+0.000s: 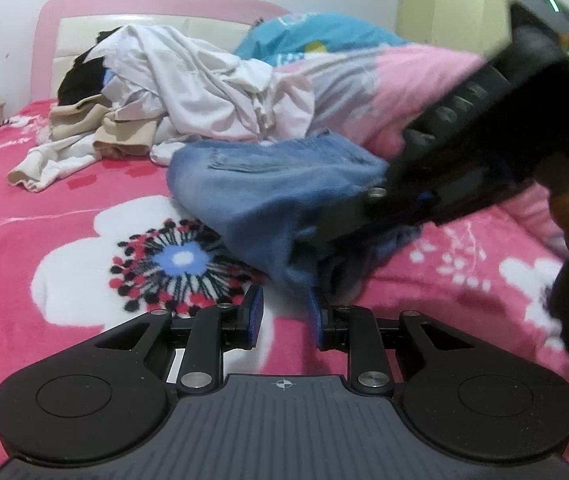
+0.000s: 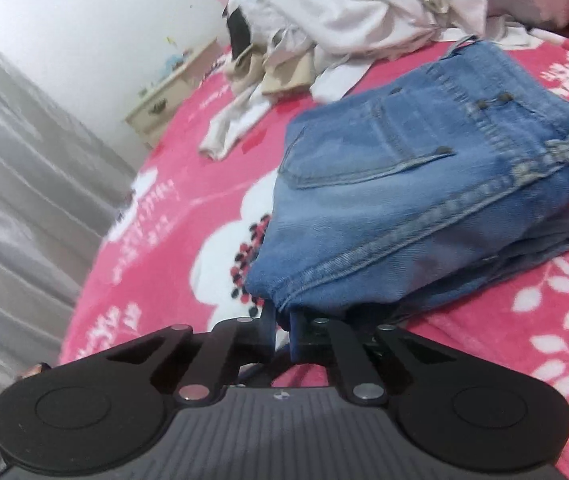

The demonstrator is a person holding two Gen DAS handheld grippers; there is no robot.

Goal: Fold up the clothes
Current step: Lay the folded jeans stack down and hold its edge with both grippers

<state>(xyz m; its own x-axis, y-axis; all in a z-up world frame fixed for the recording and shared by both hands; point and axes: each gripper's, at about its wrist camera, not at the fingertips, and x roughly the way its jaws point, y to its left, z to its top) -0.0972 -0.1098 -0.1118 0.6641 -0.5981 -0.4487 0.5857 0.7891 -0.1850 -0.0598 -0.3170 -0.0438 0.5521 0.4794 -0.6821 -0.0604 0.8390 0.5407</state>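
- Left gripper (image 1: pixel 286 316): its blue-padded fingers (image 1: pixel 254 314) are standing clearly apart, gripping nothing, hovering low over the bedspread (image 1: pixel 44 208).
- Right gripper (image 2: pixel 282 330): its fingers are drawn close together and are pinching the near corner of the folded jeans (image 2: pixel 416 184); a fold of denim is sitting between the pads.
- Surface: both tools are working over a pink fleece bedspread printed with white flowers, one with a black, red and blue centre (image 1: pixel 182 260).
- Room: a pink headboard (image 1: pixel 144 12) is standing against a white wall; a pale bedside cabinet (image 2: pixel 164 100) is sitting beside the bed, with grey curtain (image 2: pixel 16 208) hanging nearer the camera.
- Jeans position: the bundle is lying just ahead of the left gripper, slightly to its right, and touching the right gripper's fingertips; the right tool is reaching in across the left camera's view.
- Jeans appearance: faded blue denim, folded into a thick stack, back pocket and rivets facing up, edges blurred.
- Beyond: a heap of unfolded clothes (image 1: pixel 188 88), white, beige and black, is lying near the headboard, beside a pink and blue quilt (image 1: pixel 384 80).
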